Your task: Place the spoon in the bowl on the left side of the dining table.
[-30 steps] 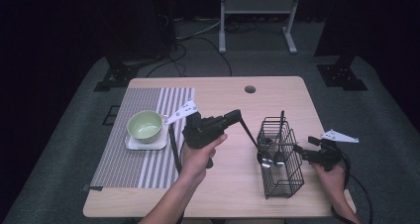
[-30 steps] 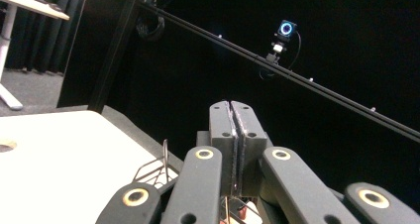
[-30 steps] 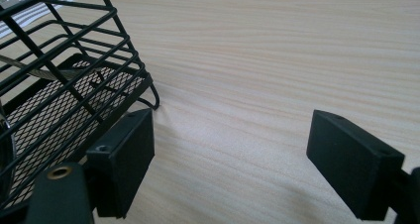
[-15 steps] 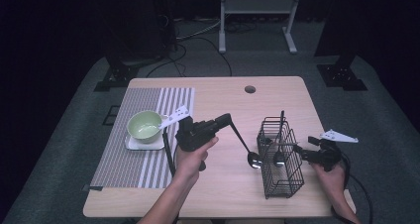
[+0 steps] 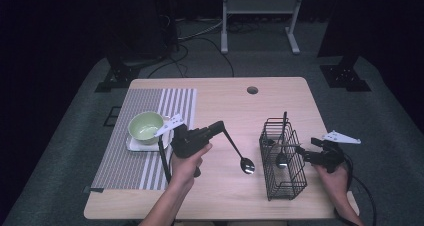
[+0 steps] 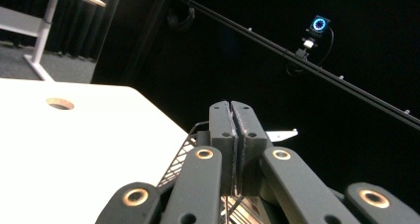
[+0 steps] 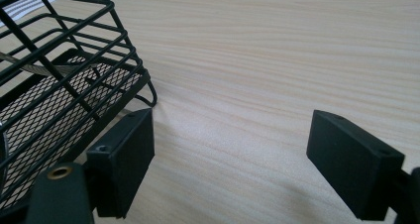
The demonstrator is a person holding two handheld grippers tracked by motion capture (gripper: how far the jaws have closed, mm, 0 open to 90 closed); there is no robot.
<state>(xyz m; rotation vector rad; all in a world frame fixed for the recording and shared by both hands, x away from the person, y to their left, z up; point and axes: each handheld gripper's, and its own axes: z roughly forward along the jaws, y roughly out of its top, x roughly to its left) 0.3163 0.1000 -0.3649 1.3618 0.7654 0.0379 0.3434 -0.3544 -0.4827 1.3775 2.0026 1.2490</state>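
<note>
Left hand [image 5: 187, 158]: enters from the near edge of the counter, wrapped around the left gripper's body.
Left gripper [image 5: 218, 127]: jaws pressed together, clamped on the handle of a spoon; in the left gripper view [image 6: 236, 135] the two pads meet flat with only a thin seam between them.
Spoon [image 5: 239, 154]: black handle slants down and to the right from the jaws; shiny bowl at or just above the counter, between the left gripper and the basket. Whether the bowl touches the wood cannot be told.
Right hand [image 5: 334, 178]: at the near right corner of the counter, holding the right gripper.
Right gripper [image 5: 306, 153]: points at the basket's right side; in the right gripper view [image 7: 230, 159] the jaws stand wide apart with bare wood between them, holding nothing, the left pad just beside the basket's foot.
Basket [image 5: 282, 158]: black wire, upright, right of centre; a second spoon [image 5: 282, 158] and a dark upright utensil [image 5: 284, 123] stand inside.
Counter [image 5: 235, 196]: light wood, with a round cable hole [image 5: 252, 90] near the far edge.
Mat [image 5: 135, 156]: grey and white stripes, on the left part of the counter.
Bowl [image 5: 146, 126]: pale green, on a white plate [image 5: 132, 145] on the mat, just left of the left gripper.
Far ground: dark floor and a white stand [image 5: 260, 6].
</note>
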